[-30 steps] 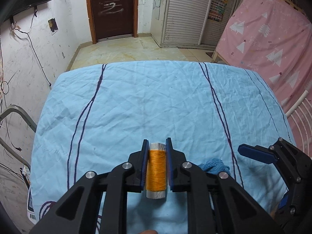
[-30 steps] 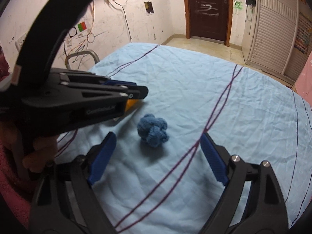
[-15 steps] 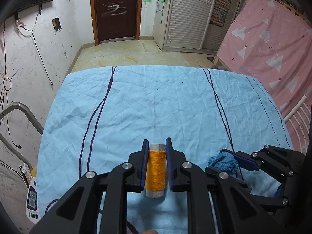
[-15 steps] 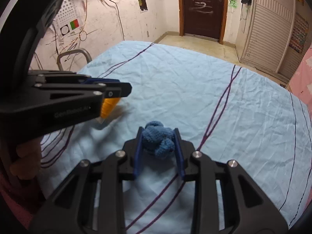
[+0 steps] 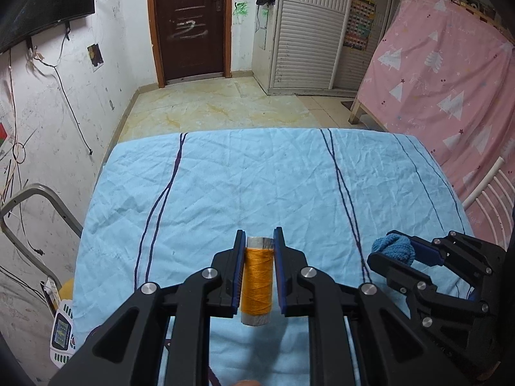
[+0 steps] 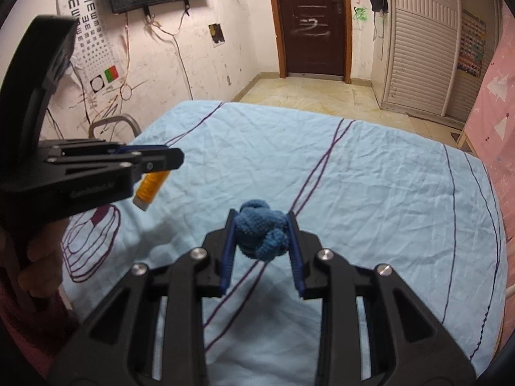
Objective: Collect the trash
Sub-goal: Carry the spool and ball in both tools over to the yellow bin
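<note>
My left gripper (image 5: 259, 238) is shut on an orange thread spool (image 5: 257, 284) and holds it above the light blue bed sheet (image 5: 257, 186). My right gripper (image 6: 260, 214) is shut on a blue knitted ball (image 6: 260, 236), whose sides are squeezed between the blue pads. The ball hangs a little above the sheet. In the right wrist view the left gripper (image 6: 170, 157) is at the left with the spool (image 6: 151, 186) sticking out below it. In the left wrist view the right gripper (image 5: 394, 247) and the ball (image 5: 392, 252) are at the lower right.
A grey metal chair frame (image 5: 32, 212) and a small handheld device (image 5: 61, 334) are beside the bed on the left. A pink patterned cover (image 5: 434, 80) and a white rail (image 5: 482, 186) border the right side. Tiled floor (image 5: 219, 109) leads to a brown door (image 5: 190, 22).
The right gripper's jaws closed on the blue ball and lifted it off the sheet. The left gripper, still holding the spool, rose a little.
</note>
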### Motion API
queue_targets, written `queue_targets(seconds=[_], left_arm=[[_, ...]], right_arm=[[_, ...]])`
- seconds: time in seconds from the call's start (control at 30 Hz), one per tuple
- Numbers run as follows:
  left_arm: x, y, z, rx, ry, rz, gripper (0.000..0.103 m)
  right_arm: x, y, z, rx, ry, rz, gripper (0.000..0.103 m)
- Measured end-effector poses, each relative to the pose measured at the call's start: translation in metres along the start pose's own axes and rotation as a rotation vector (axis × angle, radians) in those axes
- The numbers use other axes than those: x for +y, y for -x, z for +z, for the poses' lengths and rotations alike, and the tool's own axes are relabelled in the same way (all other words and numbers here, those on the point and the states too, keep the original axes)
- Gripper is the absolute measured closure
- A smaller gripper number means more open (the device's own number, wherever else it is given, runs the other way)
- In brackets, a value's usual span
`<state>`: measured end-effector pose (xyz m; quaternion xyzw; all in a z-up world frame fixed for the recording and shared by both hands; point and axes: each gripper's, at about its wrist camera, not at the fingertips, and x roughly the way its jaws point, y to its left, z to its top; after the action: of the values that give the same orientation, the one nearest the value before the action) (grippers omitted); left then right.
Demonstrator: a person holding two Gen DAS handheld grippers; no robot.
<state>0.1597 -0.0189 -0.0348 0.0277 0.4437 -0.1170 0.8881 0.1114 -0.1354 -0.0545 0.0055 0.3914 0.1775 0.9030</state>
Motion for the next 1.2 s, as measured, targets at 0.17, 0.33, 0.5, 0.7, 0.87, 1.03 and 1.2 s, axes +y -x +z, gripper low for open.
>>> queue_targets(seconds=[0.17,0.33,0.5,0.7,0.87,1.03,1.2], left_arm=[[-0.017,0.005,0.003,-0.009,-0.029,0.004,0.095],[-0.039,0.01,0.007,-0.016,-0.062,0.008,0.095],[-0.067,0.014,0.01,-0.023,-0.107,0.005,0.095],[-0.108,0.015,0.016,-0.023,-0.163,-0.009,0.094],[-0.146,0.013,0.02,-0.022,-0.218,-0.019,0.094],[-0.186,0.011,0.021,-0.019,-0.287,-0.025,0.094],[-0.232,0.012,0.024,-0.024,-0.36,-0.043,0.094]], right_arm=[[-0.016,0.013,-0.004,-0.035,-0.031,-0.009,0.075],[-0.039,0.032,-0.009,-0.08,-0.077,-0.026,0.075],[-0.066,0.052,-0.017,-0.123,-0.123,-0.046,0.075],[-0.099,0.078,-0.03,-0.162,-0.175,-0.079,0.075],[-0.13,0.099,-0.041,-0.199,-0.225,-0.11,0.075],[-0.161,0.118,-0.054,-0.238,-0.282,-0.135,0.075],[-0.191,0.135,-0.067,-0.258,-0.327,-0.181,0.075]])
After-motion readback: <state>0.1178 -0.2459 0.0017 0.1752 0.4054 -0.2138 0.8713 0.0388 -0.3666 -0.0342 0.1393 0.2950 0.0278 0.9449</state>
